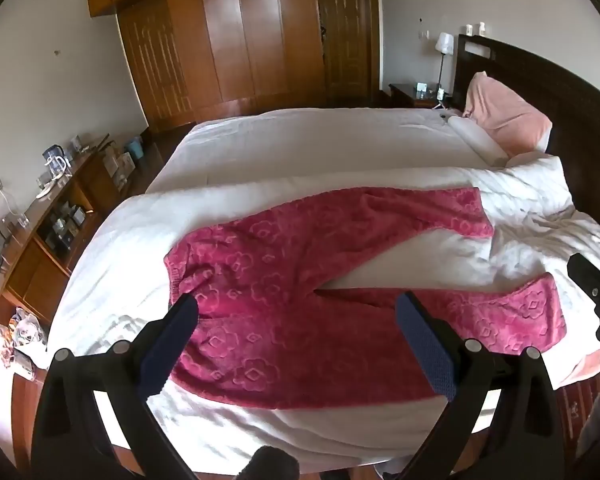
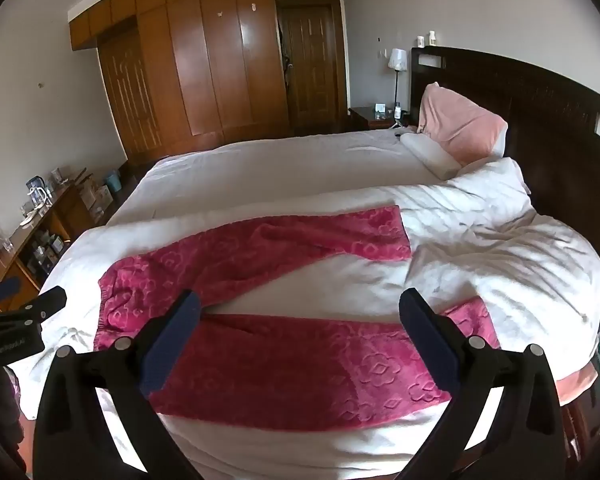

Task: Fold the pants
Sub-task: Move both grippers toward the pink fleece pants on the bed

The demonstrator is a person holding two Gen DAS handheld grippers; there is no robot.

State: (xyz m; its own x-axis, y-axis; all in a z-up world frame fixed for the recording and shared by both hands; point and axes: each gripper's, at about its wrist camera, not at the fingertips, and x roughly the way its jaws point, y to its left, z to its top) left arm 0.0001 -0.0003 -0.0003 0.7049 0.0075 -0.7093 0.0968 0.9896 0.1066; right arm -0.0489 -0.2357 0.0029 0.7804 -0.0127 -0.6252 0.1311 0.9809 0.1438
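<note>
Magenta fleece pants with a flower pattern lie flat on the white bed, waistband to the left, both legs spread apart toward the right. They also show in the right wrist view. My left gripper is open and empty, held above the hip and crotch area. My right gripper is open and empty, held above the near leg. The right gripper also shows at the right edge of the left wrist view, and the left gripper at the left edge of the right wrist view.
A pink pillow and a white pillow lie against the dark headboard. A rumpled white duvet covers the bed's right part. A cluttered wooden sideboard stands left, a wardrobe behind, a nightstand with a lamp.
</note>
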